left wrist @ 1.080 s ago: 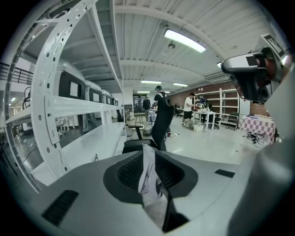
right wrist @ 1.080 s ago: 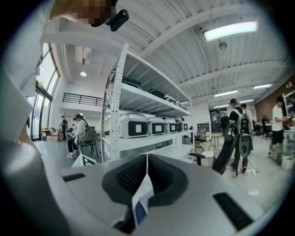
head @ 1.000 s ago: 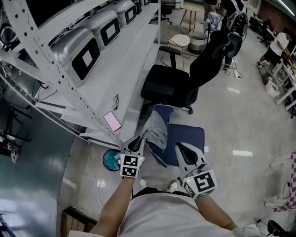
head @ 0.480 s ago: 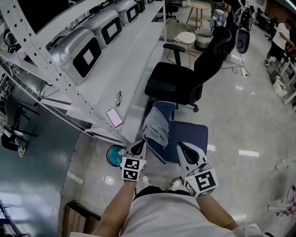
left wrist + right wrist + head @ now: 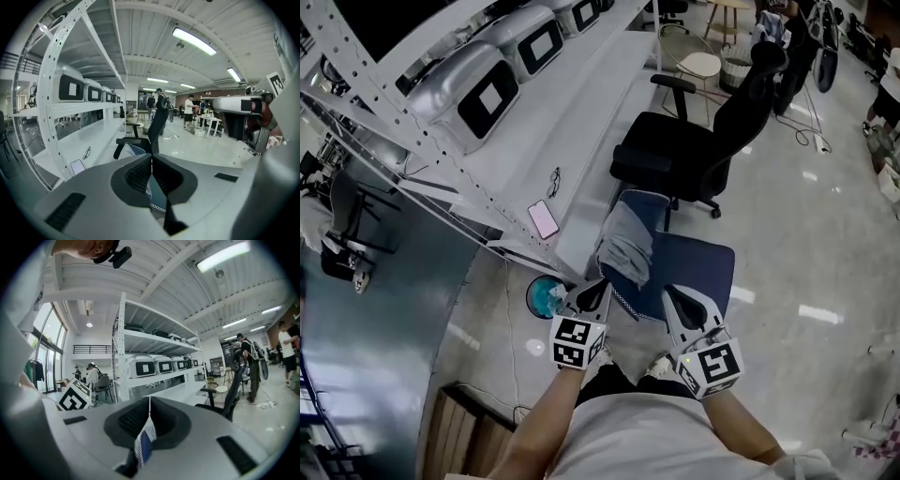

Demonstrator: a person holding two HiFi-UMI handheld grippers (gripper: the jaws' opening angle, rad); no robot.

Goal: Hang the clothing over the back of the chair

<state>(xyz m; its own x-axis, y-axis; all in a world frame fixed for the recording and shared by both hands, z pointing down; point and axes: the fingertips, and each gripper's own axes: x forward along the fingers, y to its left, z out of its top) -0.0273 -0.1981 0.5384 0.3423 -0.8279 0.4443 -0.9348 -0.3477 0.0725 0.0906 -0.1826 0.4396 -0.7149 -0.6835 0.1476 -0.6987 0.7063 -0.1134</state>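
Short of the black office chair (image 5: 675,164), we held the left gripper (image 5: 592,298) out on a bare forearm, aimed toward the chair, its jaws pressed together on the edge of the clothing (image 5: 680,272). The clothing, soft navy cloth with a grey folded part and a white-patterned hem, hung between both tools on our side of the chair, not touching it. The right gripper (image 5: 679,305) lay alongside, likewise aimed at the chair, and only its own view showed the thin blue-and-white fold pinched tight between its ribbed dark pads (image 5: 132,420).
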